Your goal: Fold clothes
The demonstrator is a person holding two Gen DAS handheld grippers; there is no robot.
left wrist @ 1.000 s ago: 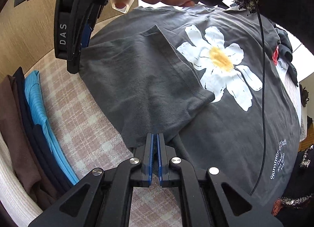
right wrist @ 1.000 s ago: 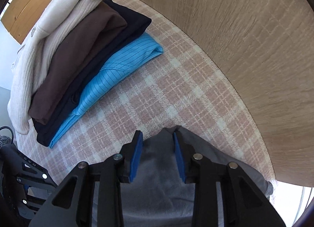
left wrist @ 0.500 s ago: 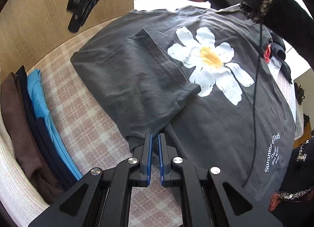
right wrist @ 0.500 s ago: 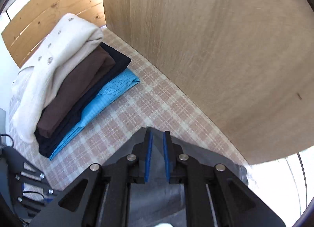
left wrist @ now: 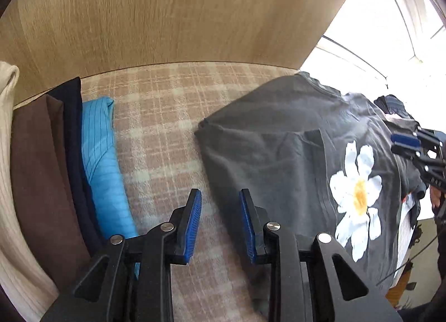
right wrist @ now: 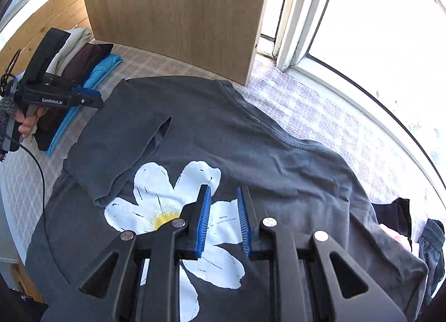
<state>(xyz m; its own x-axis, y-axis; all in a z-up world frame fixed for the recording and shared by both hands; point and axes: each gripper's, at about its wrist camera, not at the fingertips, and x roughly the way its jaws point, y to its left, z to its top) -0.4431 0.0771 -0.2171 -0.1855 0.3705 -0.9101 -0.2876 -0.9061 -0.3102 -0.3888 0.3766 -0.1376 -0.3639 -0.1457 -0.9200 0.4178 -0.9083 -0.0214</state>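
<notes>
A dark grey T-shirt [right wrist: 251,138] with a white daisy print [right wrist: 156,199] lies flat on the pink checked bedcover [left wrist: 161,115]. Its left sleeve [right wrist: 125,149] is folded in over the chest. My left gripper [left wrist: 220,210] is open above the shirt's left folded edge [left wrist: 223,160] and holds nothing. It also shows at the left in the right wrist view, as the left gripper [right wrist: 89,97]. My right gripper [right wrist: 223,210] hovers open over the daisy, empty. In the left wrist view the right gripper [left wrist: 409,145] shows at the far right edge.
A stack of folded clothes [left wrist: 55,168] in cream, brown, navy and blue sits left of the shirt. A wooden panel [right wrist: 172,15] stands behind the bed. A window [right wrist: 376,29] is at the right. Dark crumpled garments [right wrist: 412,224] lie by the shirt's right side.
Both grippers were shut on the shirt's left edge; both have let go and opened. The right gripper has swung back over the daisy. The left one has pulled away toward the clothes stack.
</notes>
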